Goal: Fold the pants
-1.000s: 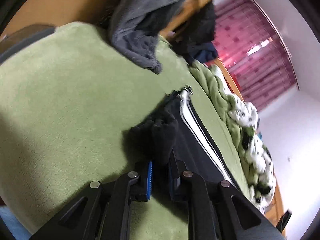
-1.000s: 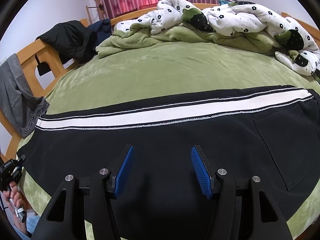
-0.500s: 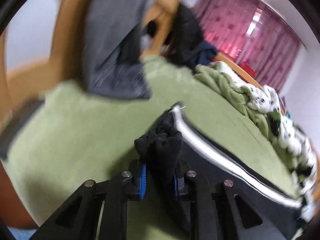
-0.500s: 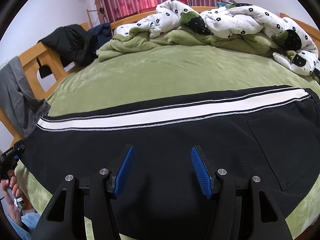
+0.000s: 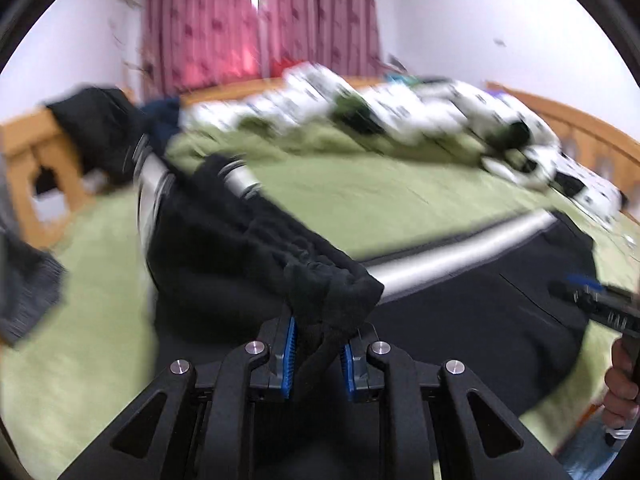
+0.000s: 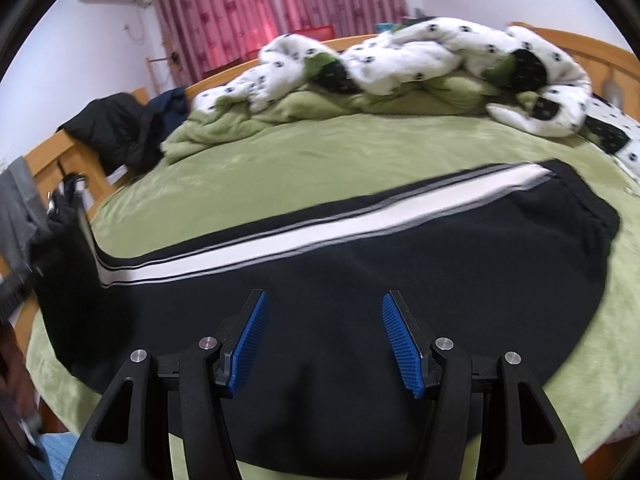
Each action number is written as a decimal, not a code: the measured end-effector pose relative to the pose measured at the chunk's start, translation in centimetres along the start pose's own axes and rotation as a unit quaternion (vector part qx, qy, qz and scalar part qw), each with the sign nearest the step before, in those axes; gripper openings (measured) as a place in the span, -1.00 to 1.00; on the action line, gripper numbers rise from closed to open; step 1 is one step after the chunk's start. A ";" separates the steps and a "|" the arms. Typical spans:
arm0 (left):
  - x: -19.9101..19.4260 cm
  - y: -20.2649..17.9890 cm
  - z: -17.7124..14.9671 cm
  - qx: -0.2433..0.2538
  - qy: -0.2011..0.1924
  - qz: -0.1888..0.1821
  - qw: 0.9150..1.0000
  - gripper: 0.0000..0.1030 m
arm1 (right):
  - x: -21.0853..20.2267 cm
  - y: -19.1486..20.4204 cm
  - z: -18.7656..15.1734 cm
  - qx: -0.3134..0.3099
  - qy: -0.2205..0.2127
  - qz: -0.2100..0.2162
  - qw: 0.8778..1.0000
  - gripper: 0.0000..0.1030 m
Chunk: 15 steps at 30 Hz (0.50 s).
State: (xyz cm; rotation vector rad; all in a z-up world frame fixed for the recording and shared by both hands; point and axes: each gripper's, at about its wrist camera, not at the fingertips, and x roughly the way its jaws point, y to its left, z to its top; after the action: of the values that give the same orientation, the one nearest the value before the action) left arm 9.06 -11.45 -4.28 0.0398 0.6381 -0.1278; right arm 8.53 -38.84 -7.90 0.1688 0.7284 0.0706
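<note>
Since a second ago, the left gripper (image 5: 318,350) is swinging the cuff end of the pants (image 6: 360,320) up off the bed (image 6: 320,156) and across toward the waistband end, so the leg is now draping in the air with its white side stripe (image 5: 460,256) bending back on itself. Its jaws are nearly closed, pinching a bunched wad of black cuff fabric between the blue pads (image 5: 289,354). The right gripper (image 6: 324,340) is hovering over the middle of the pants with its jaws standing about half open and nothing between them; the cloth below looks untouched, though contact is hard to rule out.

The pants are lying flat across the near side of the green bed, waistband toward the right, with the far left end lifted. A rumpled spotted quilt (image 6: 420,56) is sitting well behind them.

Judging by the sag and the loose folds, the fabric is handling as soft, light and limp, neither slippery nor fragile. It is likely to slump unless carried by a hem; the cuff and the thicker waistband seem the surest places to hold.
</note>
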 end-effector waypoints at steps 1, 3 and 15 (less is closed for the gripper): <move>1.5 -1.5 -1.3 -0.008 0.024 -0.018 1.000 -0.67 | -0.3 -1.1 -0.2 0.006 0.000 -0.005 1.000 0.16; 3.4 -3.6 -3.5 -0.018 0.062 -0.047 0.997 -0.66 | -1.0 -3.3 -0.9 0.022 0.003 -0.013 1.000 0.16; -2.1 -3.0 -7.2 -0.010 0.048 -0.077 0.996 0.18 | -1.4 -4.5 -2.2 -0.003 0.012 0.008 1.000 0.16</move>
State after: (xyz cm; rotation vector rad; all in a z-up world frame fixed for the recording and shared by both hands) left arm 2.81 -13.62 -8.79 -0.0223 0.7389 -0.2697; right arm 6.07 -43.17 -9.39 0.1682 0.7517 0.0909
